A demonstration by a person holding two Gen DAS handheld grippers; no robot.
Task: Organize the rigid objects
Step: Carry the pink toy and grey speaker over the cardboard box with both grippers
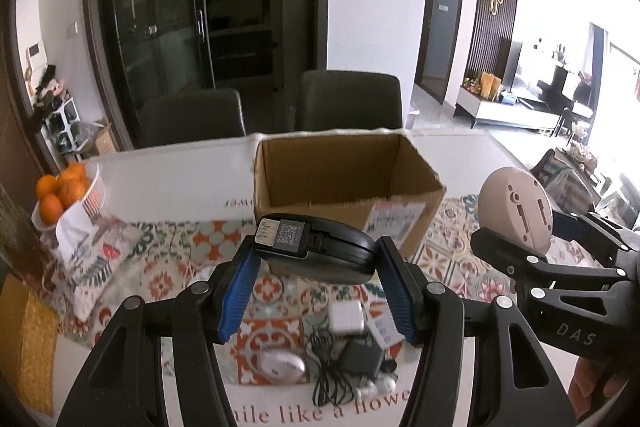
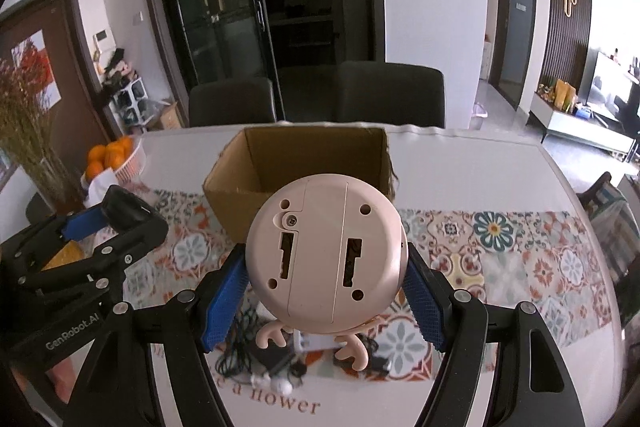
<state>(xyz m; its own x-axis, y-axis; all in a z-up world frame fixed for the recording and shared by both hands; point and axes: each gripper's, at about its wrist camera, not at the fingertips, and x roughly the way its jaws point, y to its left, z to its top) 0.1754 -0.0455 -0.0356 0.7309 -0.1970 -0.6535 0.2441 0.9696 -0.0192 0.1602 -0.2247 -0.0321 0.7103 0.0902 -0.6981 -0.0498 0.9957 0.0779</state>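
Note:
My left gripper point(image 1: 316, 263) is shut on a flat black device with a QR sticker point(image 1: 316, 247) and holds it above the table, just in front of an open cardboard box point(image 1: 344, 179). My right gripper point(image 2: 326, 279) is shut on a round pink toy with antlers point(image 2: 324, 251), its underside facing the camera, also raised before the box point(image 2: 312, 155). The pink toy shows at the right of the left wrist view point(image 1: 516, 211). The black device shows at the left of the right wrist view point(image 2: 124, 207).
On the patterned mat point(image 1: 448, 255) below lie a white mouse point(image 1: 280, 367), a white adapter point(image 1: 346, 315), a black charger with cable point(image 1: 360, 355) and white earbuds point(image 1: 376, 387). A bowl of oranges point(image 1: 68, 191) stands at the left. Two dark chairs point(image 1: 348, 99) stand behind the table.

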